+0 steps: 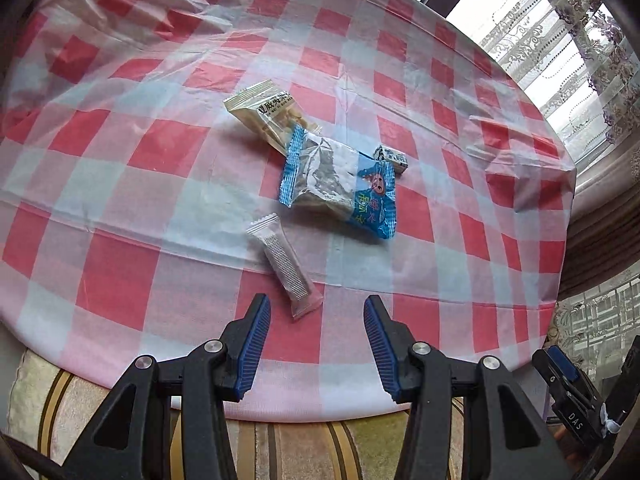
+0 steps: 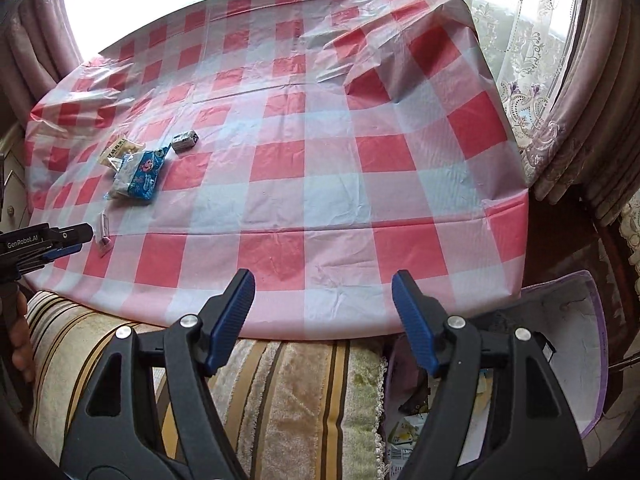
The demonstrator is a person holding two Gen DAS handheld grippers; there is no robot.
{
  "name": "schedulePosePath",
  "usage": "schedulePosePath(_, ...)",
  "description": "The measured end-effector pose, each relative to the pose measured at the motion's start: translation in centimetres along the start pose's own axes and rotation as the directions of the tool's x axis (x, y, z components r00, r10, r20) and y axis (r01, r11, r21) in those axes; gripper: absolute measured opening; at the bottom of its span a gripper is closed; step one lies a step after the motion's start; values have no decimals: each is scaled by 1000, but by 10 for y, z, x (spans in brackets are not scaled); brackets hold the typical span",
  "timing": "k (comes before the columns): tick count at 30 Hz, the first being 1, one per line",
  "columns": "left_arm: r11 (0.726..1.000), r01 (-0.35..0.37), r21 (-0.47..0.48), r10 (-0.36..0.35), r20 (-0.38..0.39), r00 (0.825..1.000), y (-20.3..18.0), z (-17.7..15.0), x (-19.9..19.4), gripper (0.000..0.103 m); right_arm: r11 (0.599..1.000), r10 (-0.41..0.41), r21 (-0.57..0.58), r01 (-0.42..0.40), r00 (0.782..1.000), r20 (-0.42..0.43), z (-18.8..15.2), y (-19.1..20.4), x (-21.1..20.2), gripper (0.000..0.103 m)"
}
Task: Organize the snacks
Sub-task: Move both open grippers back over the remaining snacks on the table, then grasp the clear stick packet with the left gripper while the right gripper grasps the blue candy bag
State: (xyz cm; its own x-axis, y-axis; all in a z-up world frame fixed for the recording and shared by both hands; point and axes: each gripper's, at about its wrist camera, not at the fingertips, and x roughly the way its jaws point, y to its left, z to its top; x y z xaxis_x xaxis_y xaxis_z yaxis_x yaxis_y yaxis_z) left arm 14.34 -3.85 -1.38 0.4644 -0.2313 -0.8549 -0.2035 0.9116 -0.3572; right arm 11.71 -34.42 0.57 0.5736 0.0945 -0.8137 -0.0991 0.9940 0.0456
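A small pile of snacks lies on the red-and-white checked tablecloth (image 1: 120, 272): a blue packet (image 1: 340, 184), a beige packet (image 1: 266, 114) partly under it, a small silver-blue candy (image 1: 392, 158) and a slim white packet (image 1: 286, 268). My left gripper (image 1: 316, 304) hovers open just in front of the slim white packet, whose near end shows between the fingertips without touching the pads. In the right wrist view the same pile, led by the blue packet (image 2: 140, 176), sits far left. My right gripper (image 2: 323, 280) stands open and empty over the table's near edge.
A white bin with a purple rim (image 2: 568, 320) stands below the table's right corner, with packets showing inside. A striped cushion (image 2: 300, 392) runs along the near edge. Lace curtains (image 2: 532, 60) hang behind. The cloth is bunched up at the far right (image 2: 372, 72).
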Motion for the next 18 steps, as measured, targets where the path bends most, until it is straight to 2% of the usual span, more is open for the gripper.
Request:
schedulePosePath(8, 993, -103, 48, 104, -16, 994, -6, 12, 19, 49, 999, 34, -38, -33, 999, 16, 13, 24, 4, 76)
schedulePosePath(12, 984, -142, 112, 146, -30, 989, -16, 17, 32, 49, 998, 44, -40, -44, 999, 19, 20, 33, 7, 77)
schedulePosePath(15, 975, -166, 149, 172, -28, 985, -20, 18, 38, 41, 998, 52, -33, -51, 999, 18, 26, 40, 11, 79)
schedulePosePath(17, 968, -186, 165, 192, -21, 981, -20, 20, 39, 27, 998, 56, -26, -55, 998, 16, 32, 46, 15, 81)
schedulePosePath(18, 967, -190, 172, 196, -17, 981, -19, 21, 39, 25, 998, 59, -24, -58, 998, 16, 35, 50, 16, 81)
